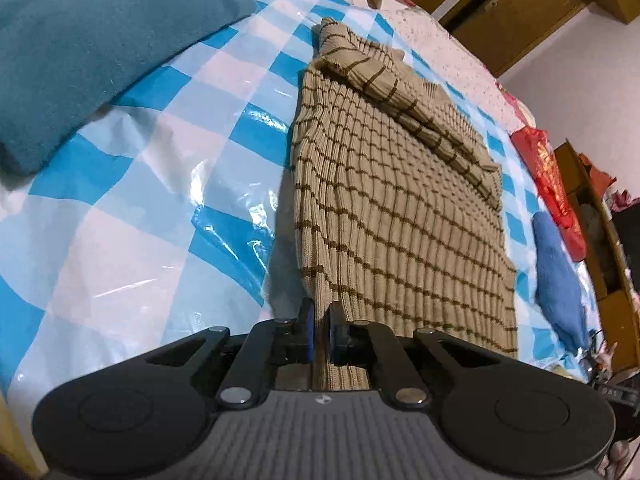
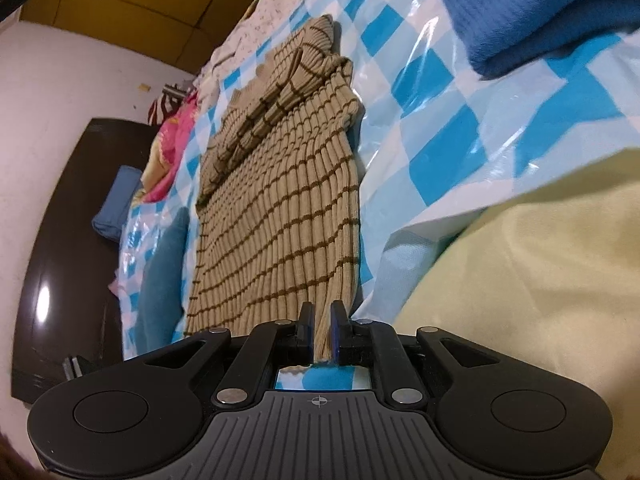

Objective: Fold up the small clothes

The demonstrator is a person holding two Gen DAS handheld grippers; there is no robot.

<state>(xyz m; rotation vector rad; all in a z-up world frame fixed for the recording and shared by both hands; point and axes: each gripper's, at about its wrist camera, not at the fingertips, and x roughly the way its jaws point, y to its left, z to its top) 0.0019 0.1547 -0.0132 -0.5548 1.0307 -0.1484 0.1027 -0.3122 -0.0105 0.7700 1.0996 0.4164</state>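
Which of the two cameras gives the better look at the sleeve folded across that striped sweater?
The left wrist view: there the sleeve lies large and nearly whole across the sweater, from shoulder to cuff. The right wrist view shows the same sleeve smaller and more foreshortened, farther up the picture.
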